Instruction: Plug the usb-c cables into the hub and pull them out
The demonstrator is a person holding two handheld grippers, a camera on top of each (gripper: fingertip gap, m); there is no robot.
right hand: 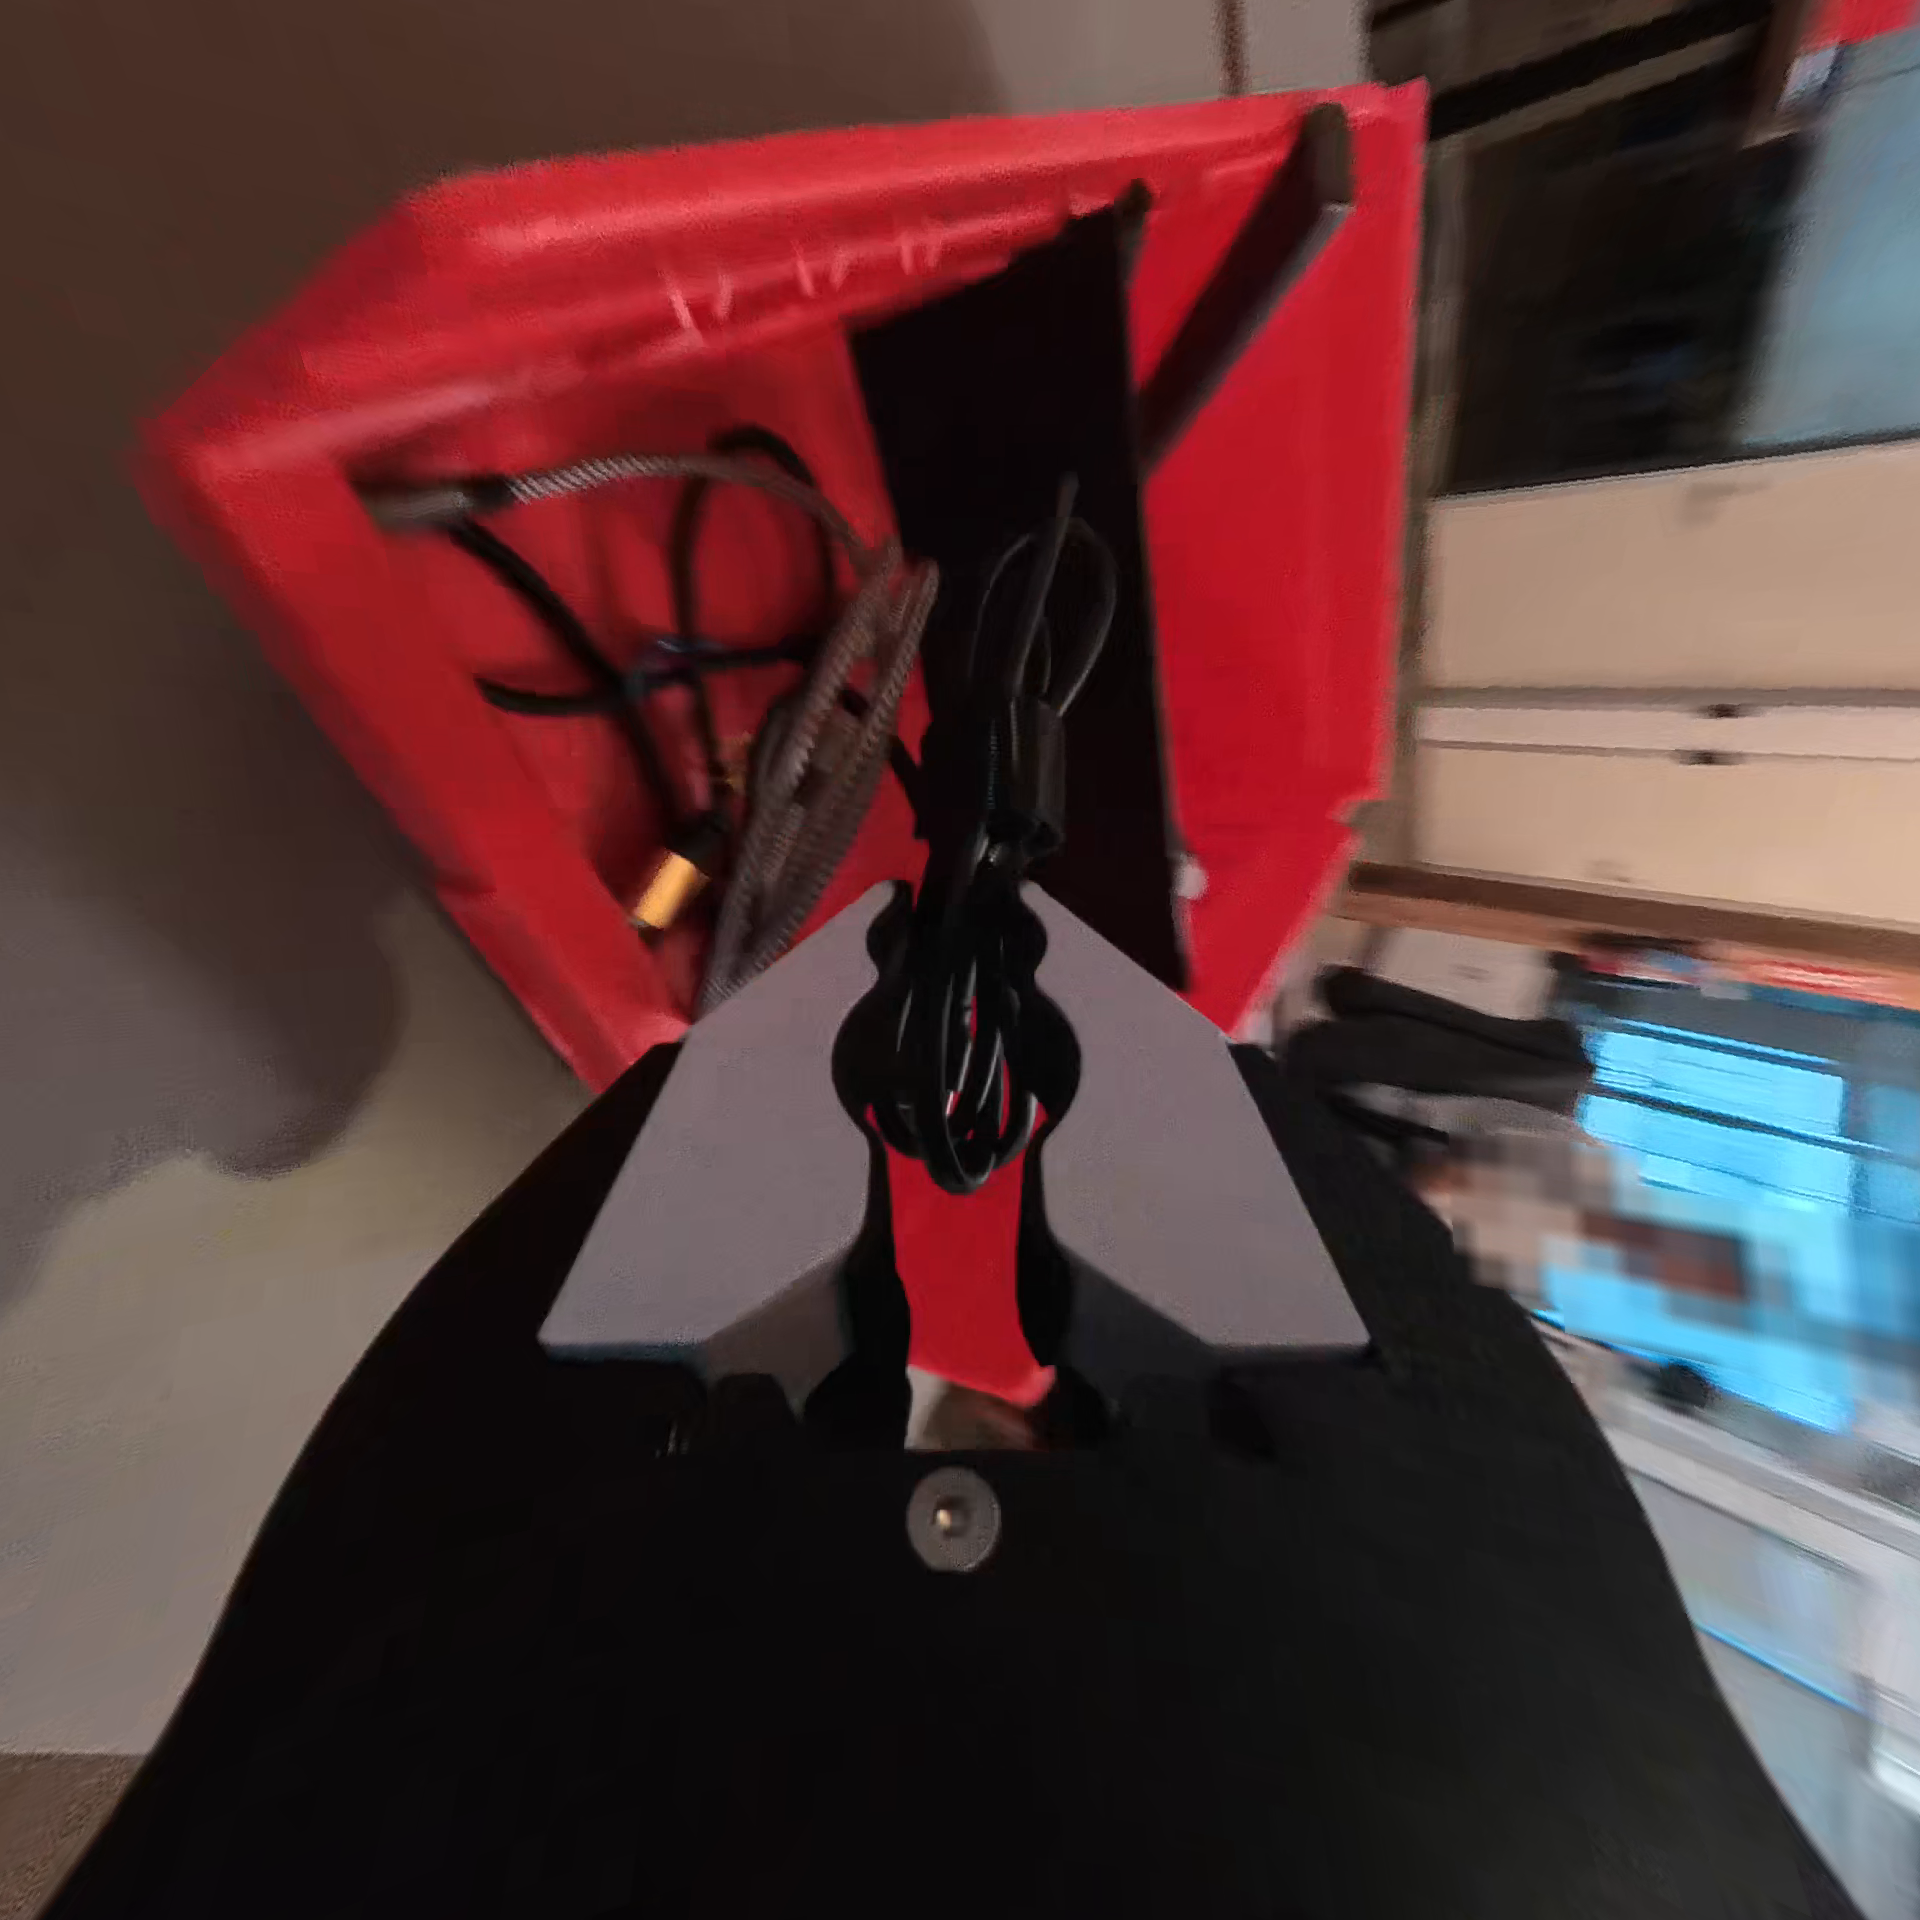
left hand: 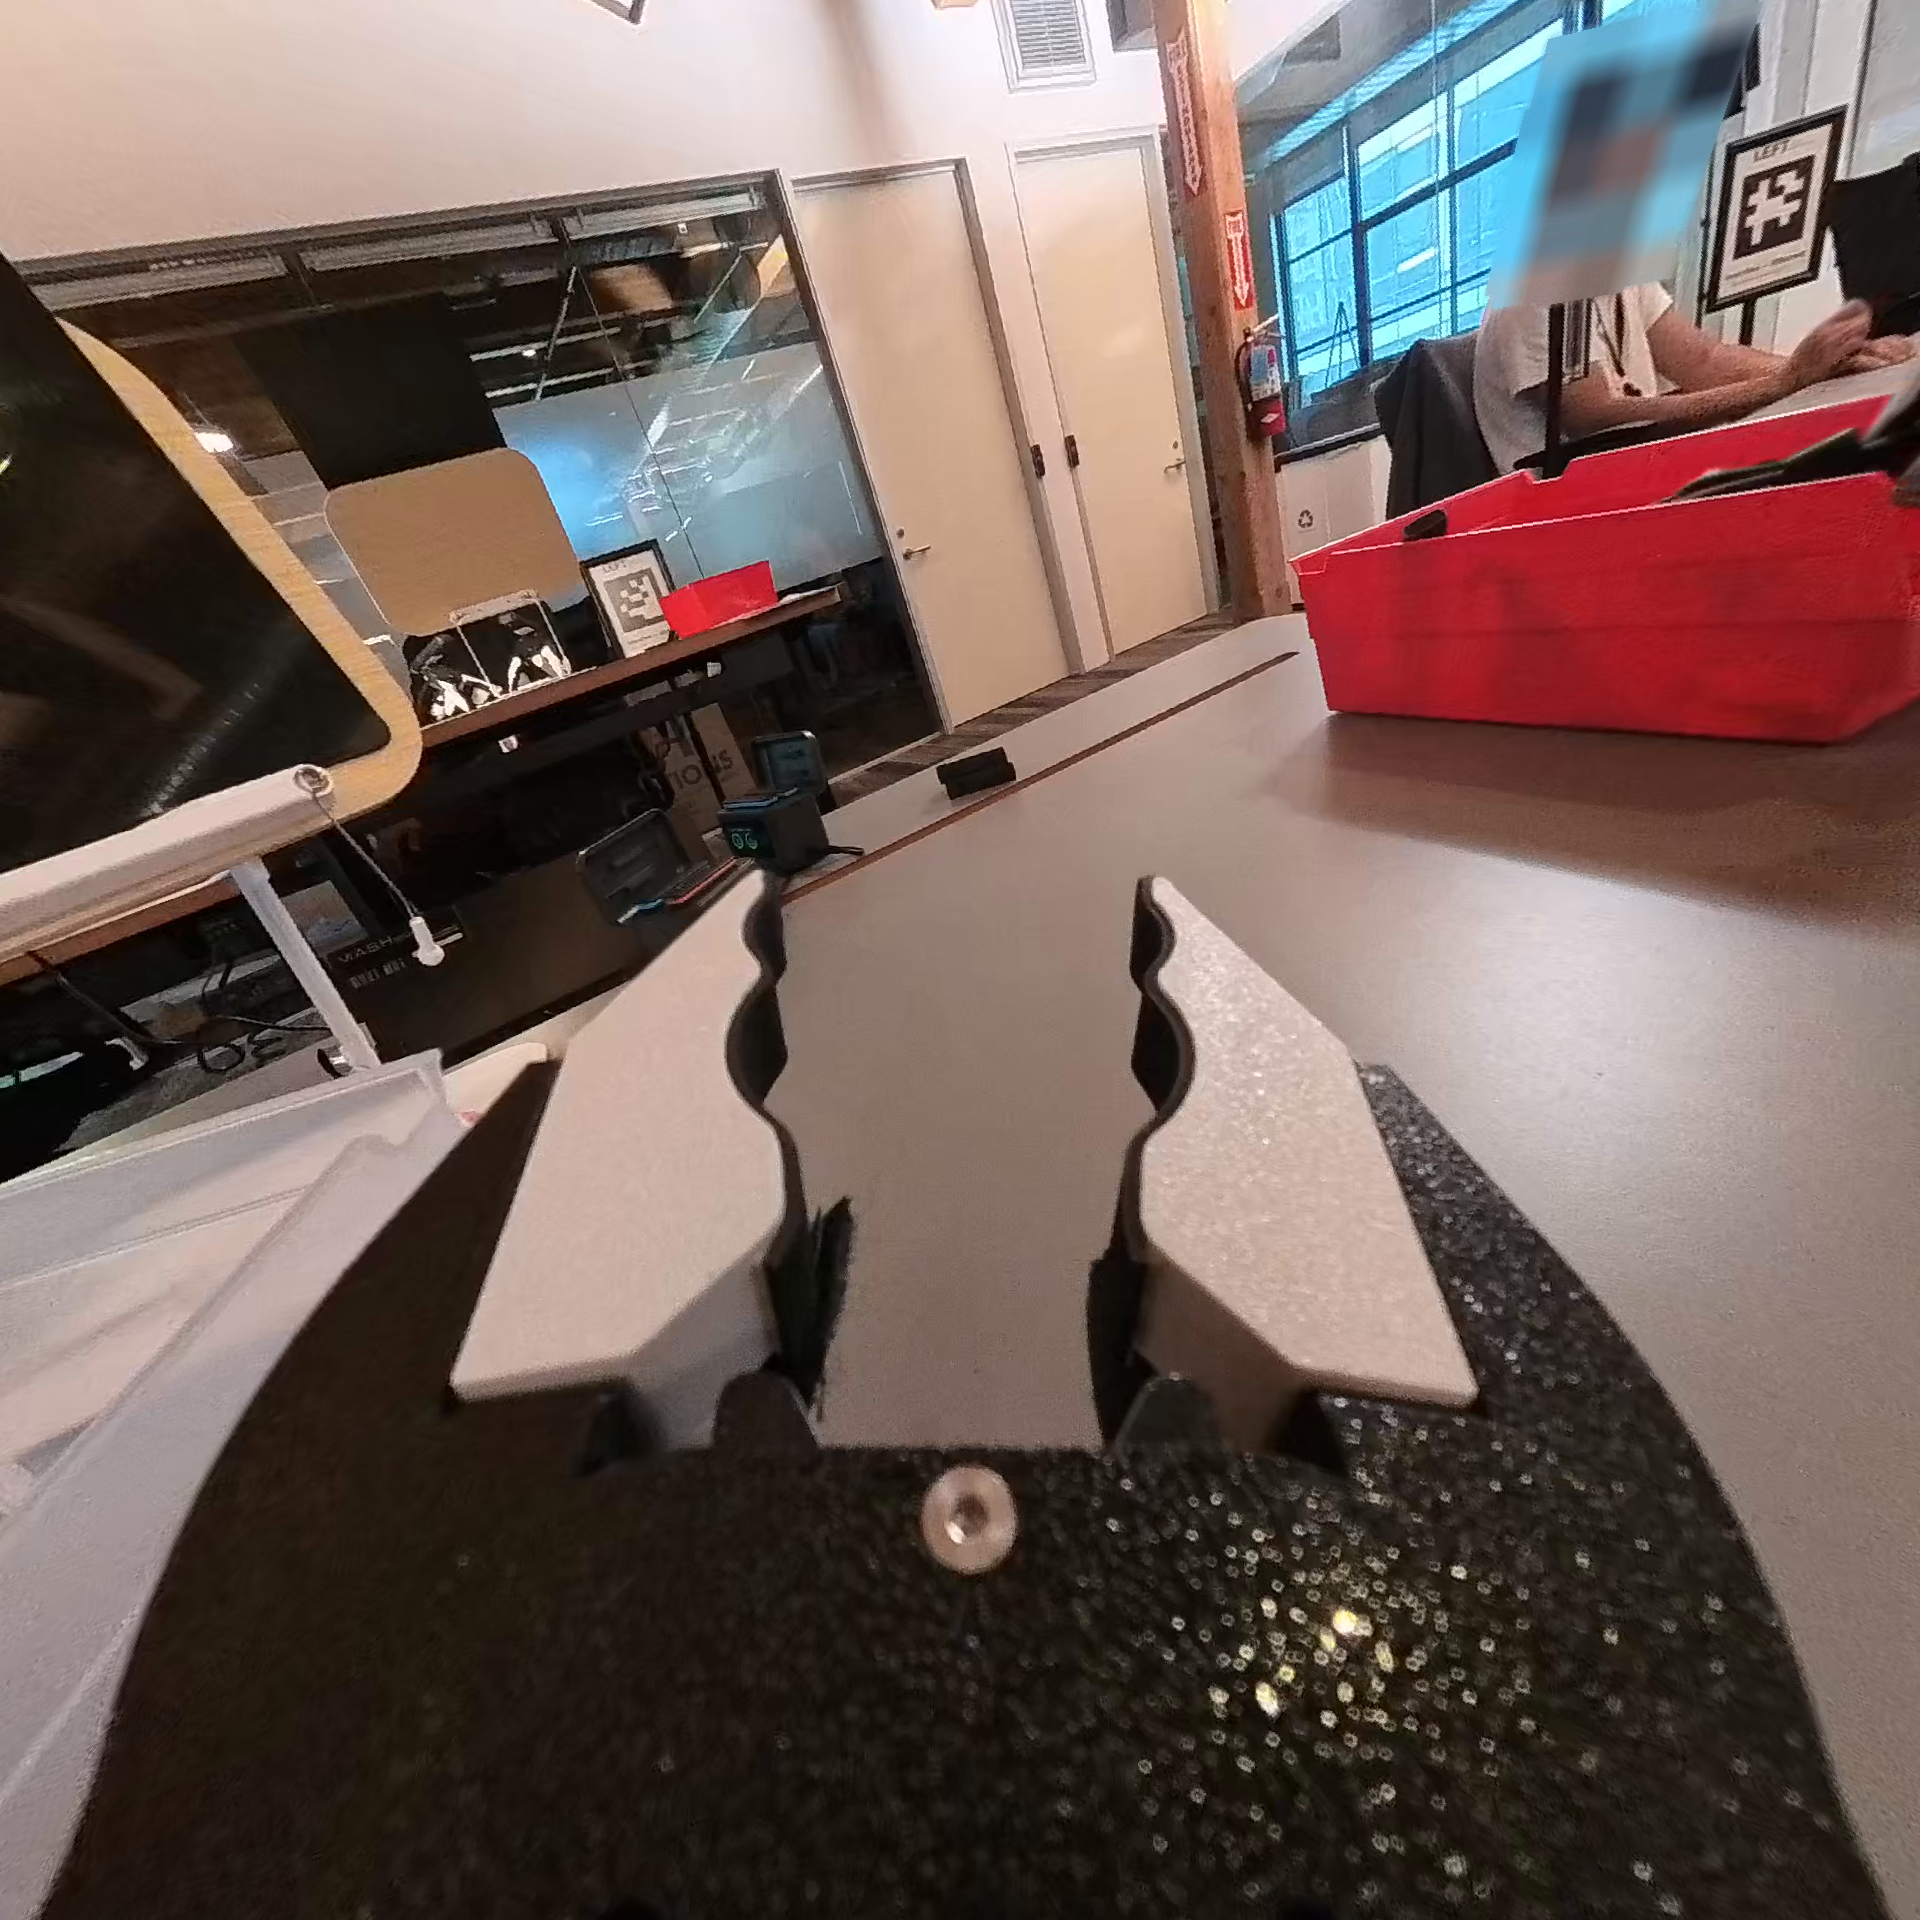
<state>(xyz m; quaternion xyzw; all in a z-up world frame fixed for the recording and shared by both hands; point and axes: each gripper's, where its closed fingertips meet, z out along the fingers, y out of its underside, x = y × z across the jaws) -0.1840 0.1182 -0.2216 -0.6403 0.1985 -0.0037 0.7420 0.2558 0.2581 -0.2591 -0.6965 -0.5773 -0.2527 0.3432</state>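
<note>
Left claw (left hand: 956, 914): released, nothing between the fingers, low over the bare desk (left hand: 1455, 987); red bin (left hand: 1600, 634) ahead to its right. Right claw (right hand: 956, 914): clenched on a bundled black cable (right hand: 971, 1039), held over the bin (right hand: 582, 343). More cables (right hand: 727, 665) lie in the bin beyond its left fingertip. View blurred.

Right wrist view motion-blurred throughout. Red bin (right hand: 520, 343): near corner hidden behind right gripper (right hand: 956, 925); contents smeared, cable types indeterminate. Black cable bundle (right hand: 987, 883): connector ends not discernible. Left wrist view: red bin (left hand: 1600, 623) cut off at right edge, interior not visible. Hub not identifiable in either view.
</note>
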